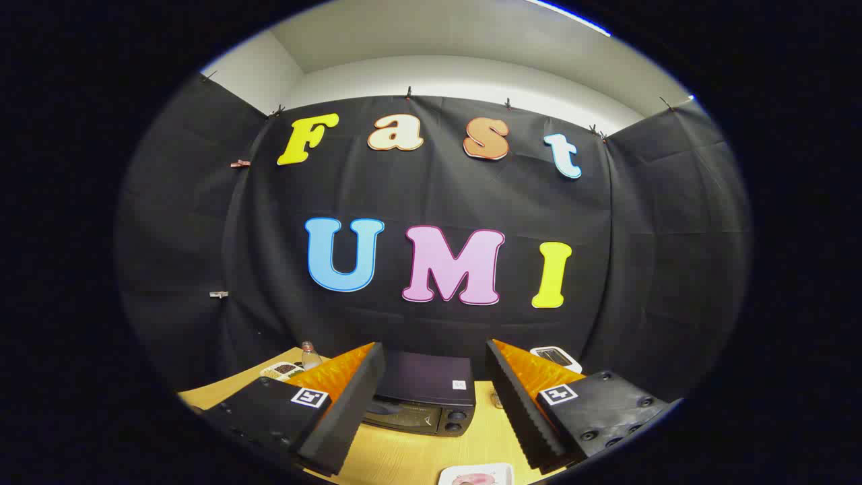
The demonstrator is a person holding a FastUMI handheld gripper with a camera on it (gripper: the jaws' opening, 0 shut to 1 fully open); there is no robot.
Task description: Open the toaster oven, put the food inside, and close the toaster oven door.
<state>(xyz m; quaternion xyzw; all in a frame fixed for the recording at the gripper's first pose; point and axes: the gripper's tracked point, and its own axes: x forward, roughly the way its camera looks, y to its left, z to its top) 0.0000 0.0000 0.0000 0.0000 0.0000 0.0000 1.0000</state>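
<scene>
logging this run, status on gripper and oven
Gripper open, holding nothing. Black toaster oven ahead between the fingers, door shut. Pink food on white plate near the fingers. Nothing blocking the door.

Tool (435, 377) spread wide, toaster oven (424, 397) beyond

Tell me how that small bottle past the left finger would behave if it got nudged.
The bottle stands upright, narrow and taller than wide, so it would probably tip rather than slide. It looks clear, maybe glass, so likely slippery and breakable. On its side it would probably roll across the table. The gripper is open, well short of it.
</scene>
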